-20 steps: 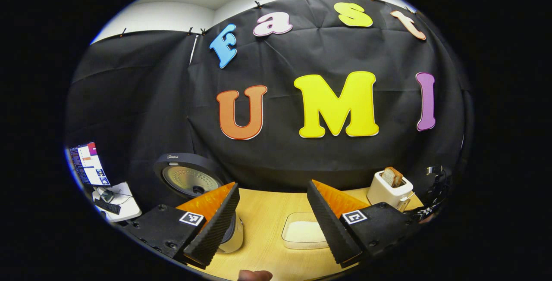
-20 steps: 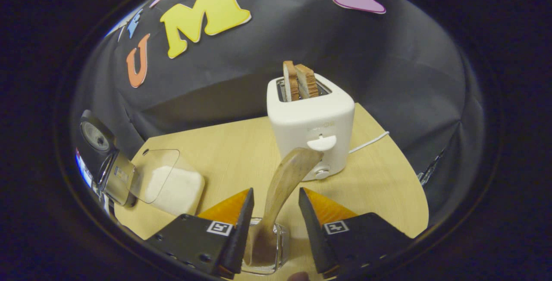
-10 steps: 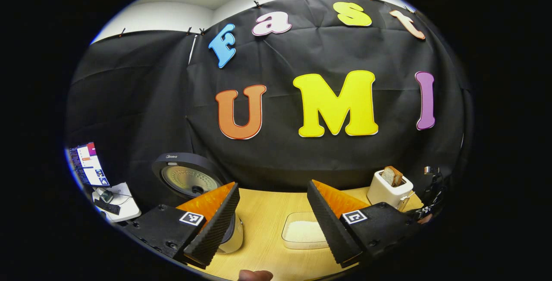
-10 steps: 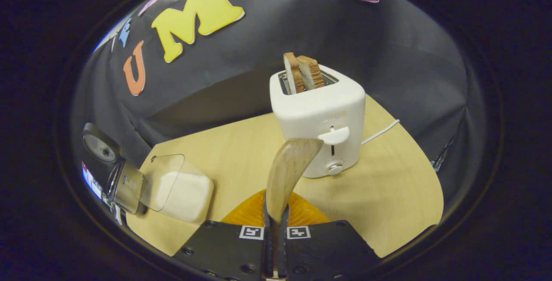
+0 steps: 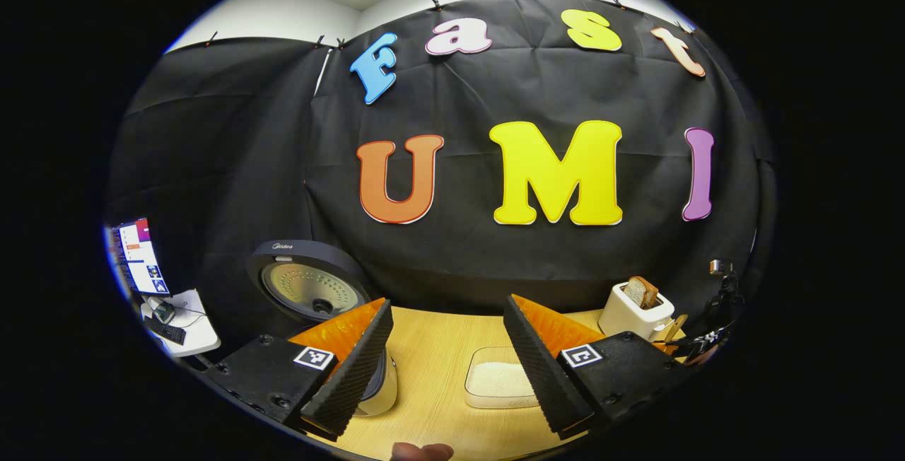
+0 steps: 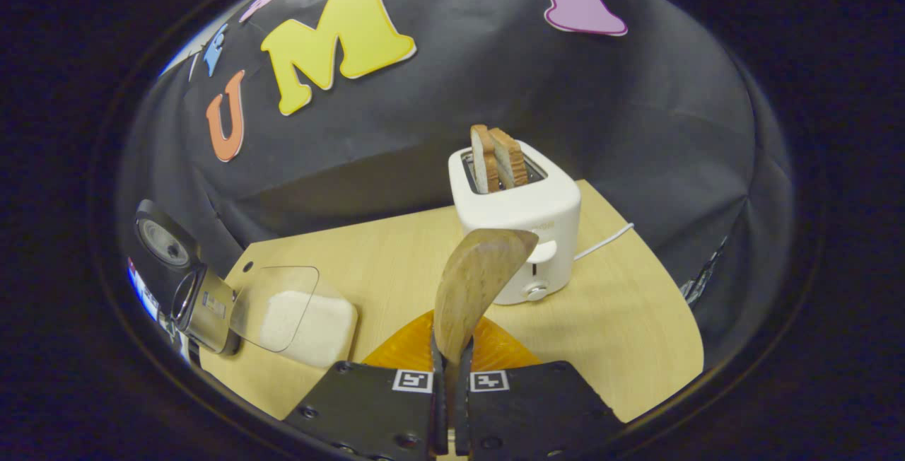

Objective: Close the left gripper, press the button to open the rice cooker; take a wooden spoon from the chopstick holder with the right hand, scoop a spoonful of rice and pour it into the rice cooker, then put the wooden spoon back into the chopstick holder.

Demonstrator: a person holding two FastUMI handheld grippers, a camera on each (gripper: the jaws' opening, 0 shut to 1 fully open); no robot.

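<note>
My right gripper [image 6: 449,376] is shut on the handle of the wooden spoon [image 6: 481,281], whose bowl stands up in front of the toaster. To its left is a clear box of white rice [image 6: 314,323] with its clear lid [image 6: 272,298] tilted up, and beyond that the rice cooker [image 6: 205,302] with its lid [image 6: 159,235] raised. My left gripper [image 5: 447,303] is open and holds nothing. It hovers over the table with the rice cooker [image 5: 378,383] behind its left finger, the open lid [image 5: 311,290] above that, and the rice box [image 5: 498,382] between the fingers.
A white toaster [image 6: 520,217] with two bread slices stands at the back of the wooden table [image 6: 622,319], its white cord trailing right. In the left gripper view the toaster [image 5: 635,311] is far right and a side table with a monitor [image 5: 138,259] is far left.
My right gripper has shut on the spoon's handle and lifted the spoon out of the glass holder. The left gripper has stayed open and has only drifted slightly.
</note>
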